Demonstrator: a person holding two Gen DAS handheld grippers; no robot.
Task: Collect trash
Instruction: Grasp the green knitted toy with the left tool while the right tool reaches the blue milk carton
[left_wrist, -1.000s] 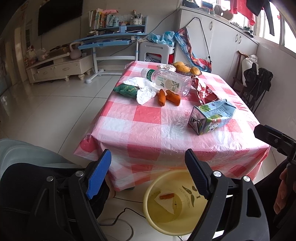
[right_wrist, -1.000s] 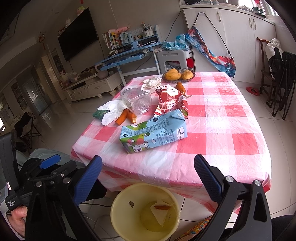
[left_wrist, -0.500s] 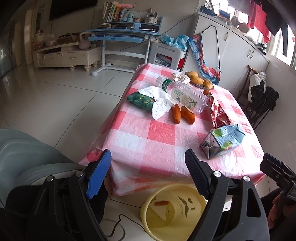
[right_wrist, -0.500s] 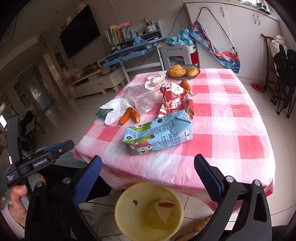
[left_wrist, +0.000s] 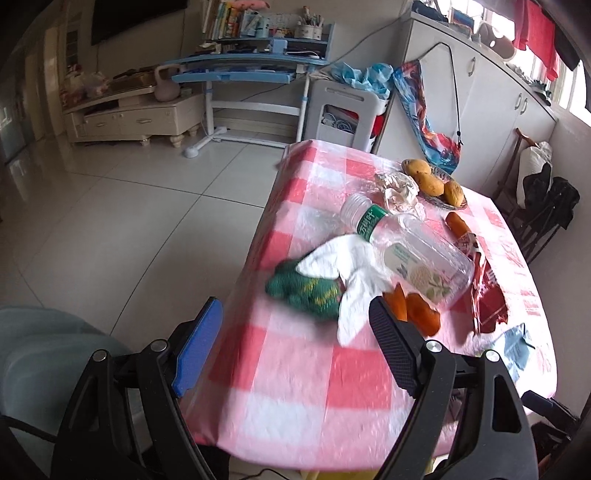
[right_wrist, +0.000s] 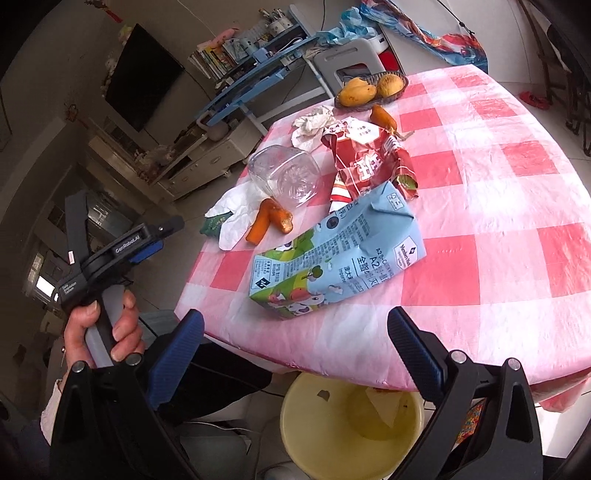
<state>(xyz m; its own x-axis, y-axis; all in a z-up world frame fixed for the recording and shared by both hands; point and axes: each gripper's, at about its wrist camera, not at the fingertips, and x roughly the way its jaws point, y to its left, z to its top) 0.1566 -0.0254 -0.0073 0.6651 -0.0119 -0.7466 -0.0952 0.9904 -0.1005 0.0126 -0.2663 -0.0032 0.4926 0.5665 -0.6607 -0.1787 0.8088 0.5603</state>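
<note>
Both grippers, left gripper (left_wrist: 291, 343) and right gripper (right_wrist: 295, 347), hang empty with jaws apart above the checked tablecloth (right_wrist: 498, 206), the milk carton (right_wrist: 340, 258) lying untouched.

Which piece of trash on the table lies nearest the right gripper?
The blue milk carton: it lies at the table's near edge before the open right gripper; bottle and red wrapper lie farther.

Milk carton (right_wrist: 338, 258) on table (right_wrist: 517, 229) (bucket (right_wrist: 314, 435) below edge), bottle (right_wrist: 284, 173) behind.

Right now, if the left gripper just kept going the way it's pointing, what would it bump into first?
Probably the tablecloth near the table's edge, then the green packet and white tissue just beyond. The left gripper is open and empty. Depth is hard to judge in this blurred view.
</note>
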